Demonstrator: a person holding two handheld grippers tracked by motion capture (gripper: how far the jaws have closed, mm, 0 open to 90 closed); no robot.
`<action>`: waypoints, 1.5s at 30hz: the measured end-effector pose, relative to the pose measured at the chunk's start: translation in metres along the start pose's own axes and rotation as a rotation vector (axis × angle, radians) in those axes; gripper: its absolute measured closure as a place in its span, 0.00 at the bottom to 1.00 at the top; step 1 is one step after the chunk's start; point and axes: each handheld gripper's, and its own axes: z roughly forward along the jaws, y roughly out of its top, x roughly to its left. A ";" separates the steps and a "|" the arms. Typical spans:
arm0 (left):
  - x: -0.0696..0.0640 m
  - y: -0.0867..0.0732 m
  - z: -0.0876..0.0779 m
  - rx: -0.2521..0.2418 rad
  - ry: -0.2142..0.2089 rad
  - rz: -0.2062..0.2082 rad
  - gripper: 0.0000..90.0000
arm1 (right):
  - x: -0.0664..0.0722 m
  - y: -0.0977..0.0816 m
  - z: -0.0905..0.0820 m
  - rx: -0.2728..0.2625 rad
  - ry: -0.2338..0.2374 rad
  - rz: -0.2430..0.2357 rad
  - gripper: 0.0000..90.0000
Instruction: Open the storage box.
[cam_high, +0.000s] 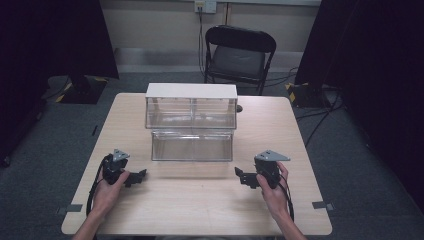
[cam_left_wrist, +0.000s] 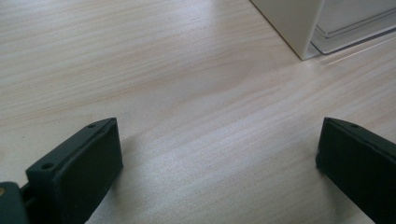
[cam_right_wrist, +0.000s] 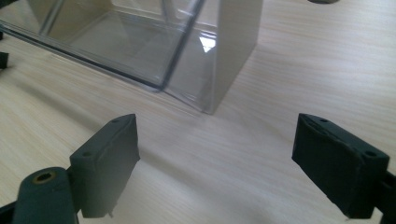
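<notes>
Pale wooden desk (cam_high: 200, 210) on which a clear two-tier bin (cam_high: 192, 125) is set toward the far edge, flanked at its near corners by the left gripper (cam_high: 141, 176) and right gripper (cam_high: 239, 174), fingers (cam_right_wrist: 107, 163) apart and empty; both should be squared to the bin before contact.

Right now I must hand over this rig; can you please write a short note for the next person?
Left tongs: open, nothing between them, low over the table, aimed toward the clear drawer box.
Right tongs: open, nothing held, near the box's right front corner.
Box: two tiers, at the table's far middle, white top; the drawers look shut and I see nothing inside.
Done: nothing that I can see.
Left: reach the box and work the drawers.
</notes>
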 end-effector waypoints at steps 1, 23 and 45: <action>0.000 0.000 0.000 -0.001 0.000 0.000 0.00 | 0.002 0.002 0.001 -0.002 0.004 -0.007 0.16; 0.000 0.000 0.000 0.000 0.000 0.000 0.00 | 0.034 0.023 0.042 0.026 0.059 -0.048 0.16; 0.000 0.000 0.000 -0.002 0.000 -0.002 0.00 | 0.039 0.020 0.066 0.054 0.036 -0.048 0.15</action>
